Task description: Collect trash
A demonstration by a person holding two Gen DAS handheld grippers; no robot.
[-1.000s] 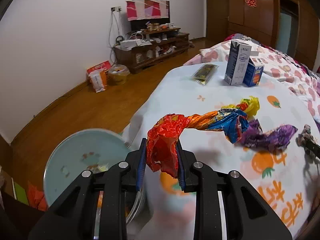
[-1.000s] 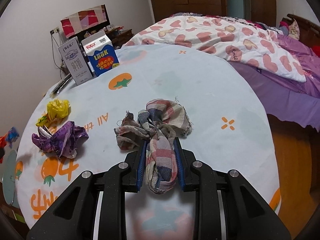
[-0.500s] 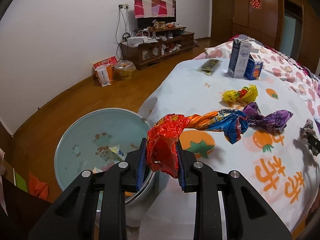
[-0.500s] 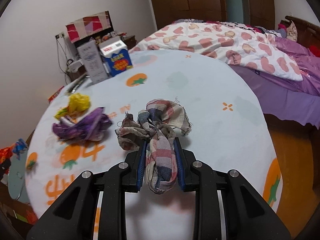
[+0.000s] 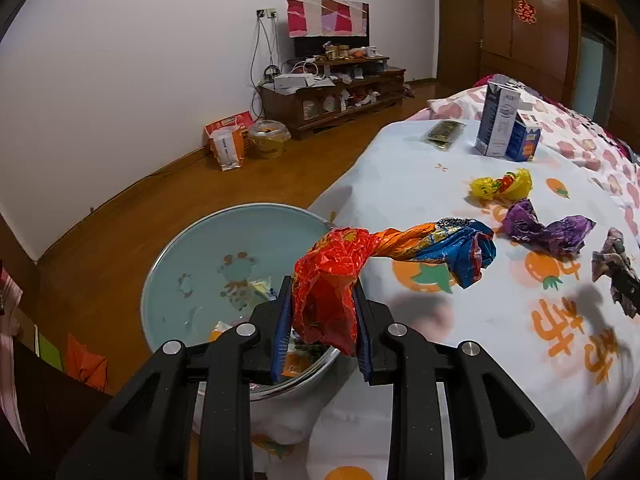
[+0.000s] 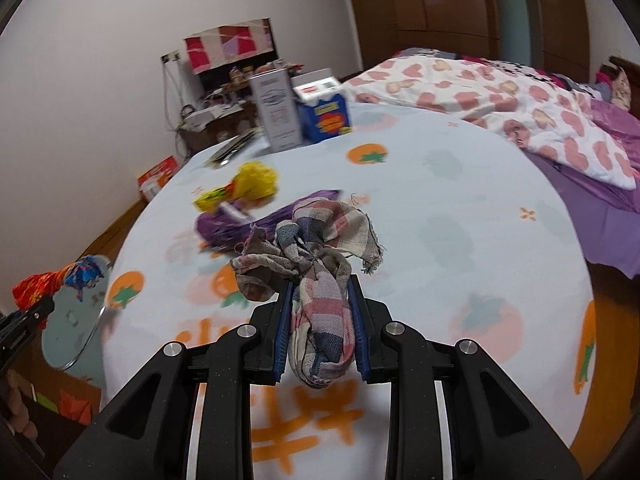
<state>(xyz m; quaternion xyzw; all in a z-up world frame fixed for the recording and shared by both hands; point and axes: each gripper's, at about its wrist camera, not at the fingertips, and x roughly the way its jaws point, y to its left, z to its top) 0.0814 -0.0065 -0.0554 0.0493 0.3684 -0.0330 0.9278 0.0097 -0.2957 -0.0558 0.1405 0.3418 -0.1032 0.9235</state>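
Observation:
My left gripper point(image 5: 322, 322) is shut on a twisted red, orange and blue foil wrapper point(image 5: 384, 252), held just above the near rim of a pale blue basin point(image 5: 192, 264) beside the table. The basin holds a few scraps. My right gripper point(image 6: 320, 320) is shut on a crumpled plaid cloth point(image 6: 316, 248), raised over the tablecloth. The same cloth point(image 5: 614, 264) shows at the right edge of the left wrist view. On the table lie a purple wrapper point(image 5: 544, 230) and a yellow wrapper point(image 5: 502, 186). The foil wrapper point(image 6: 52, 284) and basin point(image 6: 72, 332) appear at the left of the right wrist view.
Two cartons, one grey-white point(image 5: 498, 120) and one blue point(image 5: 522, 140), stand at the far side of the round table point(image 5: 400, 172), with a flat dark packet point(image 5: 444, 133) beside them. A bed with a heart-print quilt point(image 6: 500, 104) lies beyond. A low TV cabinet point(image 5: 332, 96) and bags stand along the wall.
The left gripper has carried the foil wrapper sideways off the table edge toward the basin, which now fills more of its view. The right gripper has moved with the cloth toward the purple wrapper.

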